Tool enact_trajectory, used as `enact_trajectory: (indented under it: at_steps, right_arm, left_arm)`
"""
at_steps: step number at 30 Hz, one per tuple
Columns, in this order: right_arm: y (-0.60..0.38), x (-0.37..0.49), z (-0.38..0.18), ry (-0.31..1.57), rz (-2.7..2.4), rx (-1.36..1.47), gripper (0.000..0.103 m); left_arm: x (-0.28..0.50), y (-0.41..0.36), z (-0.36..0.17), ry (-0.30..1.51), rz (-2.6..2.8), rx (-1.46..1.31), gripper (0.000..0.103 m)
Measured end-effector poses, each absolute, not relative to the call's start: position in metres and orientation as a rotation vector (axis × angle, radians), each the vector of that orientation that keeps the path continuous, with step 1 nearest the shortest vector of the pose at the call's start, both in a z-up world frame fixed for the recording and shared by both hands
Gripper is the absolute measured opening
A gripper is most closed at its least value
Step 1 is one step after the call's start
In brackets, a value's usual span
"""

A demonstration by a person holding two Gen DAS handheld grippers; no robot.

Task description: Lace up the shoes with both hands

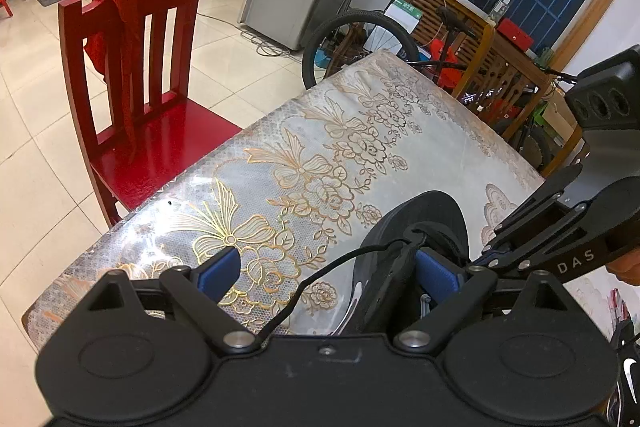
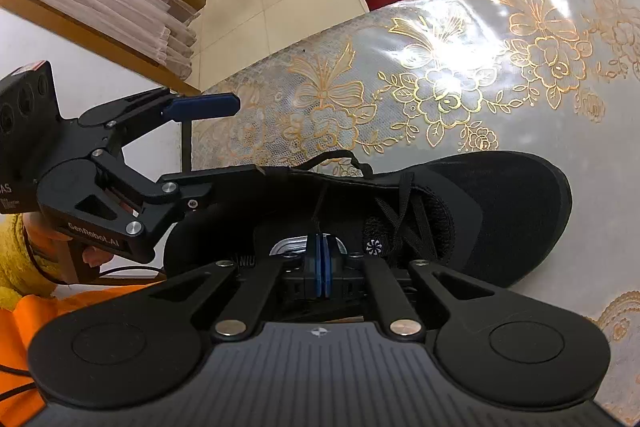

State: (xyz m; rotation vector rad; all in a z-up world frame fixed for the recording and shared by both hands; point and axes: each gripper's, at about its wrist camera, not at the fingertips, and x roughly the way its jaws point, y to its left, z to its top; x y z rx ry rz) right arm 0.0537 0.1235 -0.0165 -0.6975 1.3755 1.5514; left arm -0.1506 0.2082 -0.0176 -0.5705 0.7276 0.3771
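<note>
Lying on the floral table cover [image 2: 500,115], the black shoe [image 2: 500,211] is half hidden by both tools. Right gripper [image 2: 322,267] pads press together on a black lace [image 2: 318,219]. Left gripper [image 1: 326,273] stands wide apart, one finger [image 1: 434,273] against the shoe's collar.

"DAS" marks the right gripper [image 1: 486,255] body. "GenRobot.AI" marks the left gripper [image 2: 224,147] (side plate). A white swoosh logo marks a second shoe [image 1: 628,379].

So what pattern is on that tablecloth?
The tablecloth is pale grey lace with gold flowers and butterflies, clearest in the left wrist view.
</note>
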Motion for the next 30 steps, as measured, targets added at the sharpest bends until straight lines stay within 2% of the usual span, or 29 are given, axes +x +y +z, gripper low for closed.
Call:
enact_trajectory:
  at_steps: [30]
  right_arm:
    - [0.108, 0.063, -0.009, 1.330, 1.517, -0.596, 0.003]
  left_arm:
    - [-0.153, 0.214, -0.018, 0.737, 0.379, -0.570, 0.097]
